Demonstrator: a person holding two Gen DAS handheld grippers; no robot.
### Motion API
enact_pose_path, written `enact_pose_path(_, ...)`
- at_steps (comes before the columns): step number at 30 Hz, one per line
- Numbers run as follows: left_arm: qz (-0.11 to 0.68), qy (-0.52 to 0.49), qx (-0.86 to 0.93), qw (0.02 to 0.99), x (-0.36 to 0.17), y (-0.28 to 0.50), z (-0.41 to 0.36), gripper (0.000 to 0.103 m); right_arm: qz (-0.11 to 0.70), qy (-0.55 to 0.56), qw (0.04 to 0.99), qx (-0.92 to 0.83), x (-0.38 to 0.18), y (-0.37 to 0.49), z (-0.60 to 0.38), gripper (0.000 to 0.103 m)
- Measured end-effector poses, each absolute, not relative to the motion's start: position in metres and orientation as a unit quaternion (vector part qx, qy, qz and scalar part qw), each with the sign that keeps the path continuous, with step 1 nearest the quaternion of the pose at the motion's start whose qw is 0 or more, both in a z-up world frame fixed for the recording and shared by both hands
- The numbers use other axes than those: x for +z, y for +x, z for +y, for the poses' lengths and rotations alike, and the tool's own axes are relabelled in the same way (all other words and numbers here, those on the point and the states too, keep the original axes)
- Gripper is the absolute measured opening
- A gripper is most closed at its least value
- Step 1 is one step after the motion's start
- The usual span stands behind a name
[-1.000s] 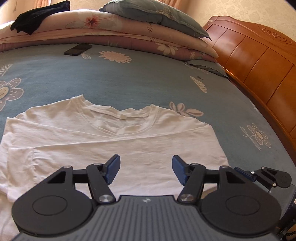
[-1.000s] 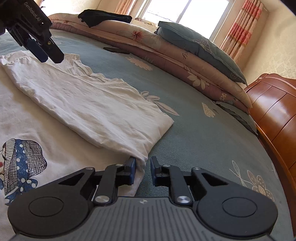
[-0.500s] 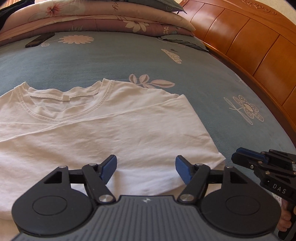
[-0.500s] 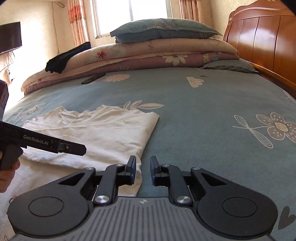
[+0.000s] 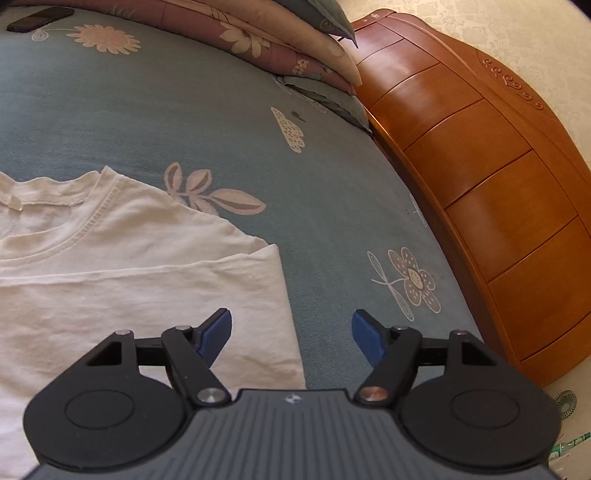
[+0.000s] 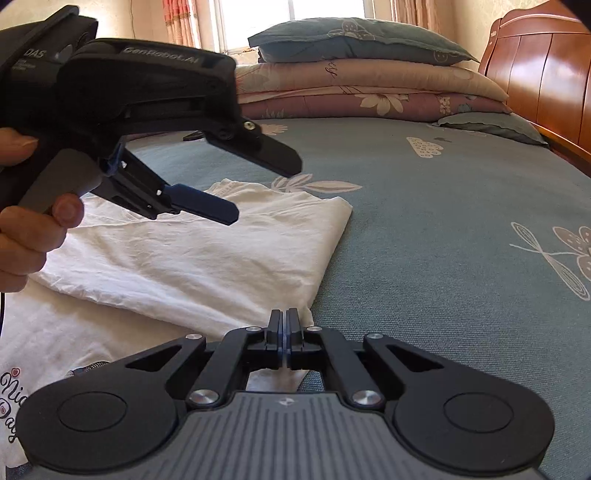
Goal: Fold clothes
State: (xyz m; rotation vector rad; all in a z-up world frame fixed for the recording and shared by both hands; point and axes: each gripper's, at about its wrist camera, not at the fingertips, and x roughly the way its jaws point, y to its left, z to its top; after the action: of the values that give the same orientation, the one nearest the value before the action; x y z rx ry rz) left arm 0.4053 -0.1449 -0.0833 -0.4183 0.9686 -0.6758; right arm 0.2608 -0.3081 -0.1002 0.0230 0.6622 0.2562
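Note:
A white T-shirt [image 5: 129, 277] lies flat on the blue flowered bed sheet [image 5: 184, 110], collar to the far left of the left wrist view. My left gripper [image 5: 291, 321] hovers over the shirt's right edge with its jaws opening and nothing pressed between the blue pads [image 5: 218, 332]. In the right wrist view that left gripper [image 6: 258, 188] hangs above the shirt [image 6: 203, 258], held by a hand [image 6: 29, 236]. My right gripper [image 6: 283, 314] is shut on the near right edge of the shirt. A printed part of white cloth [image 6: 44, 354] lies under the folded layer.
Folded quilts and a pillow [image 6: 351, 74] are stacked at the far side of the bed. The wooden headboard [image 5: 480, 184] runs along the right. A dark phone [image 5: 40, 18] lies on the sheet far left. Bare sheet [image 6: 443, 221] spreads right of the shirt.
My left gripper swung right along the shirt to its right edge and its jaws widened. The right gripper rolled level and its jaws closed at the shirt's edge.

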Motion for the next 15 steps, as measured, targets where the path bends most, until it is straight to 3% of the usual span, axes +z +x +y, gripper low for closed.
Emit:
enact_pose_path(5,0.521,-0.2,-0.305,0.771,-0.107,0.429,-0.181,0.073,0.319,0.016,0.939,0.131,-0.102,0.259,-0.309,0.0)
enact_pose_path(15,0.496,-0.23,-0.269,0.793,-0.116,0.472,-0.197,0.073,0.318,0.039,0.936,0.146,-0.104,0.261,-0.316,0.001)
